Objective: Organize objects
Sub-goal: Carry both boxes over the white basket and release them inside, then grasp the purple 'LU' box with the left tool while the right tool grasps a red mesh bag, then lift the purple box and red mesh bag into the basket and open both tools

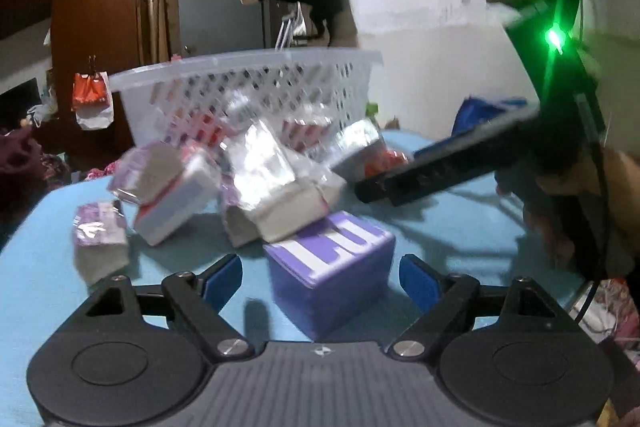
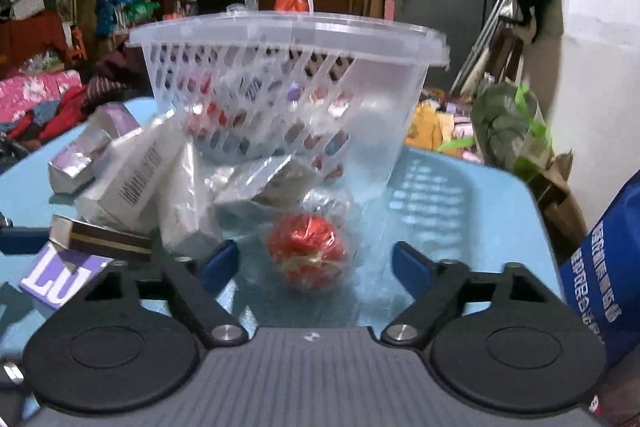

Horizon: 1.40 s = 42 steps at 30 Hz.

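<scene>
Purple box [image 1: 330, 277] sits betw left claw [image 1: 320, 279] pads, jaws apart, no grip yet. Right claw [image 2: 314, 267] also apart round wrapped red ball [image 2: 306, 255]; crinkly plastic could slip, nudging pile w/ basket [image 2: 280, 31] just ahead.

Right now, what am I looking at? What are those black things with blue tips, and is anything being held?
These are two hand-held grabbing tools, each with a camera looking along its jaws. The left gripper frames a purple box without touching it. The right gripper frames a red wrapped ball, also loose. Both stand open; nothing is held. On the blue table lie wrapped packets before a white basket already holding some items.
</scene>
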{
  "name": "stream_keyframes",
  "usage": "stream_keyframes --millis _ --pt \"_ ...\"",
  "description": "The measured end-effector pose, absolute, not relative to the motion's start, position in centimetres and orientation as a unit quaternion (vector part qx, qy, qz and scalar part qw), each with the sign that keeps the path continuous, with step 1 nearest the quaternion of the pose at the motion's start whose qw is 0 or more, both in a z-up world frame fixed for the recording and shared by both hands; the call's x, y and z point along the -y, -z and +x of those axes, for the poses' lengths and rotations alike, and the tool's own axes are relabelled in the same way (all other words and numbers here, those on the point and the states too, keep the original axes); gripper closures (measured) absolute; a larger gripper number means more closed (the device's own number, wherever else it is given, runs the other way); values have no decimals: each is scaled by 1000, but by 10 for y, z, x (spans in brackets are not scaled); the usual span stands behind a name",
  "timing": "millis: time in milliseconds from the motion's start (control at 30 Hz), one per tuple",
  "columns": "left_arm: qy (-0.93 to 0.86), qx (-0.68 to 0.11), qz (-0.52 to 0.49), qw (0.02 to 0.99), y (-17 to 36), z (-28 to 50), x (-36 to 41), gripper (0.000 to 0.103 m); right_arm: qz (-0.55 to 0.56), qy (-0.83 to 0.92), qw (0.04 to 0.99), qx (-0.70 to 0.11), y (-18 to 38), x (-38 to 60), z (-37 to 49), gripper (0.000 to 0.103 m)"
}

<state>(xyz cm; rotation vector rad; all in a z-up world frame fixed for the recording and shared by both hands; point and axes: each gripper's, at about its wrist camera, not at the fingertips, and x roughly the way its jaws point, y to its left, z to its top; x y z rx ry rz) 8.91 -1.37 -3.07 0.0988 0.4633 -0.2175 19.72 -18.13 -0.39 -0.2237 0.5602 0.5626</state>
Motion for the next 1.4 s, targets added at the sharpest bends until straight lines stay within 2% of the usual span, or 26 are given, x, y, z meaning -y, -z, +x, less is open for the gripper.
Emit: stream_keyframes --millis 133,167,200,233,267,333,767,1400 --pt "89 -225 49 969 35 90 13 17 -99 -267 921 -267 6 184 192 28" --pt "93 -224 38 969 35 87 10 17 -104 -263 921 -267 7 183 193 31" --pt "95 -221 29 970 36 86 5 17 -105 -260 923 -265 7 183 193 38" --pt "97 -217 21 971 37 85 1 22 -105 -261 923 -264 7 182 195 46" --pt "97 -214 19 972 36 88 3 37 -105 -263 921 -266 7 182 196 49" --pt "94 -204 17 974 37 86 -2 37 -97 -266 921 -267 8 184 199 51" --pt "99 -130 -31 986 26 49 -50 37 -35 -227 953 -195 -4 213 180 52" --pt "98 -95 -73 988 8 57 -77 37 -26 -254 957 -134 -9 215 166 52"
